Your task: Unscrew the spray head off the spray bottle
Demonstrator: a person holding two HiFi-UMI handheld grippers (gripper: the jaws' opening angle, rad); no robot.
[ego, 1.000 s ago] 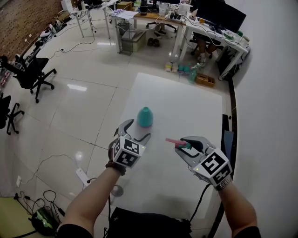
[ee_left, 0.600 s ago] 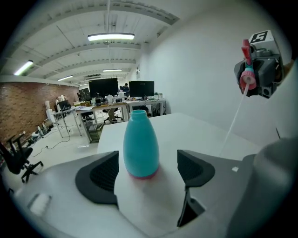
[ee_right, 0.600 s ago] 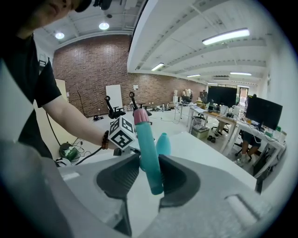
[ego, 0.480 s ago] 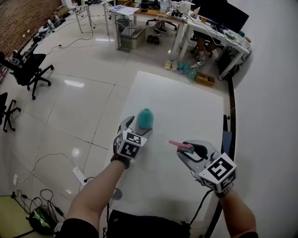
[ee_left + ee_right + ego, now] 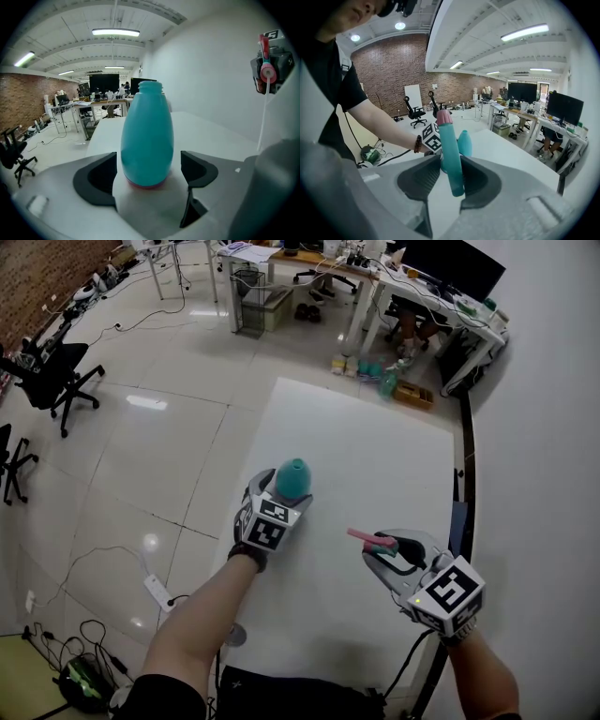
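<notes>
A teal spray bottle (image 5: 292, 477) without its head stands upright on the white table (image 5: 375, 446), its open threaded neck showing in the left gripper view (image 5: 146, 136). My left gripper (image 5: 279, 495) straddles the bottle's base, and its jaws are opening. A gap shows on each side of the bottle, so the pads do not press on it (image 5: 147, 174). My right gripper (image 5: 382, 546) is shut on the removed spray head (image 5: 364, 537), a teal tube with a pink end (image 5: 449, 150), held off to the right above the table. The spray head (image 5: 266, 70) also appears at upper right in the left gripper view.
A white wall (image 5: 553, 427) and a dark strip (image 5: 466, 474) run along the table's right edge. Desks with monitors (image 5: 441, 287) stand beyond the table's far end. Office chairs (image 5: 52, 381) and floor cables (image 5: 94, 568) are to the left.
My left gripper has moved forward until the bottle's base stands between its jaws. The right gripper has drifted slightly down and right with the spray head.
</notes>
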